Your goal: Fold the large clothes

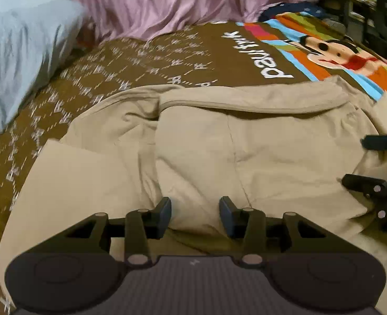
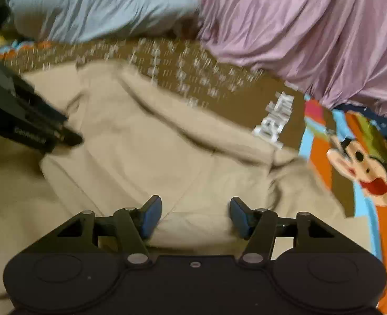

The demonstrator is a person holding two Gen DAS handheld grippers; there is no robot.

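Spread on brown bedsheet (image 1: 151, 60), tan garment (image 1: 246, 141) partly folded and rumpled, more folds likely left, left gripper (image 1: 195, 211) and right gripper (image 2: 195, 210) both parted, empty, over it.

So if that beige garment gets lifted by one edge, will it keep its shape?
Probably not: the beige garment lies in soft wrinkles and layered folds, so it likely droops. It may also drag across the brown bedspread.
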